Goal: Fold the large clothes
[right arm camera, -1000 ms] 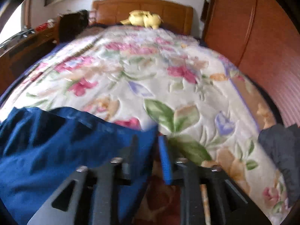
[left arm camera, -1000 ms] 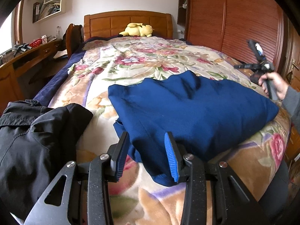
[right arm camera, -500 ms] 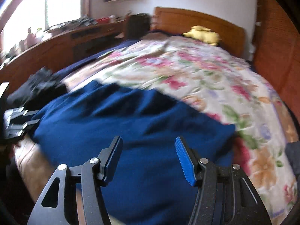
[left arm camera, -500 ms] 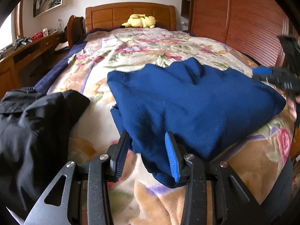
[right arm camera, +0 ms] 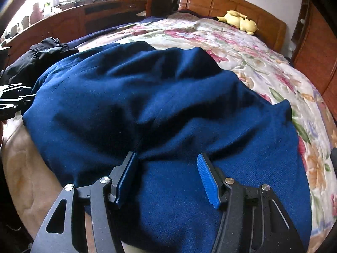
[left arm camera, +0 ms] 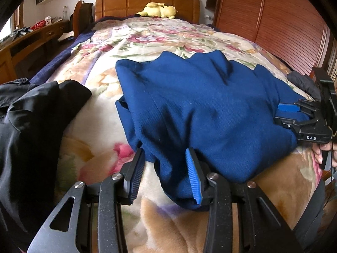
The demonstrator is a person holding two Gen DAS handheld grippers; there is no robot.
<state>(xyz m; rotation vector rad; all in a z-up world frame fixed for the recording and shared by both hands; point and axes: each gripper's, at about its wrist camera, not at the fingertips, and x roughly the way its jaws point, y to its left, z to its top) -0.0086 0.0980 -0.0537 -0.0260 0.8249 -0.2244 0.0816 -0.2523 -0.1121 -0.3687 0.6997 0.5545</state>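
A dark blue garment [left arm camera: 206, 109] lies roughly folded on the floral bed cover [left arm camera: 147, 33]. My left gripper [left arm camera: 166, 158] is open at its near left corner; a fold of the blue cloth sits between the fingers [left arm camera: 193, 168] without being pinched. My right gripper [right arm camera: 166, 162] is open too, its blue pads [right arm camera: 207, 179] spread just over the near part of the blue garment [right arm camera: 147, 97]. In the left wrist view the right gripper [left arm camera: 294, 113] rests at the cloth's right edge, held by a hand [left arm camera: 322, 151]. The left gripper [right arm camera: 12, 99] shows at the right wrist view's left edge.
A black jacket [left arm camera: 31, 126] lies crumpled on the bed to the left of the blue cloth. A yellow plush toy [left arm camera: 158, 10] rests by the wooden headboard [left arm camera: 147, 0]. A wooden wardrobe [left arm camera: 273, 21] lines the right side, a desk [left arm camera: 31, 40] the left. Dark cloth [left arm camera: 301, 82] lies at the bed's right edge.
The right gripper swung from the bed's far right down over the near edge of the blue garment, and its jaws spread wider. The left gripper sank slightly onto the garment's corner.
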